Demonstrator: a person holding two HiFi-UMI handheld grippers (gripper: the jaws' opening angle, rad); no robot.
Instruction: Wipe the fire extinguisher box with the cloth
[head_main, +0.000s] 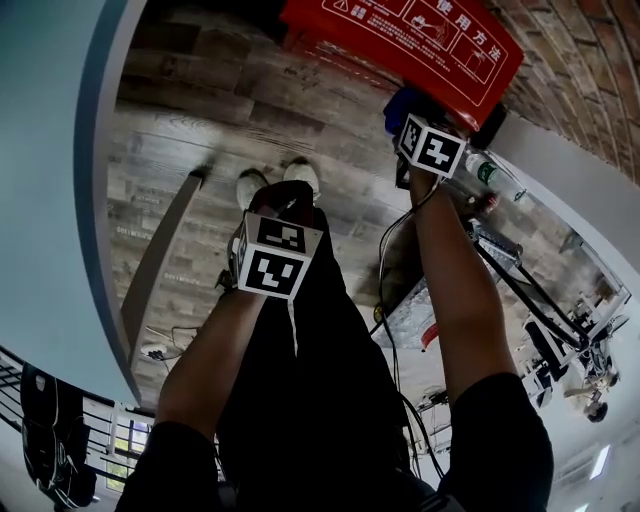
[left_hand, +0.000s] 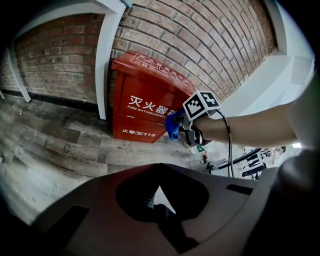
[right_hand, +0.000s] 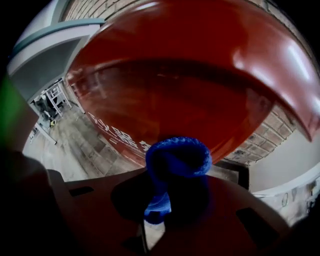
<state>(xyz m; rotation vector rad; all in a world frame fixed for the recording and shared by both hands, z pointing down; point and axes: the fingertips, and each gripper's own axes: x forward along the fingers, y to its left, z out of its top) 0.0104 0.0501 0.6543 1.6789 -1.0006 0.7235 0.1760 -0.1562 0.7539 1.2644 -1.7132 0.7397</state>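
1. The red fire extinguisher box stands on the wood-plank floor against a brick wall, at 1 o'clock in the head view.
2. The right gripper is clamped on a bunched blue cloth, held up close to the box's red face.
3. The left gripper, at 7 o'clock from the right one, has its jaws together and holds nothing.

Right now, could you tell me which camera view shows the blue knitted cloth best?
The right gripper view: the blue knitted cloth fills its centre, clamped in the right hand-held gripper near the glossy red fire extinguisher box. The left gripper view shows a small blue patch; the head view only a sliver.
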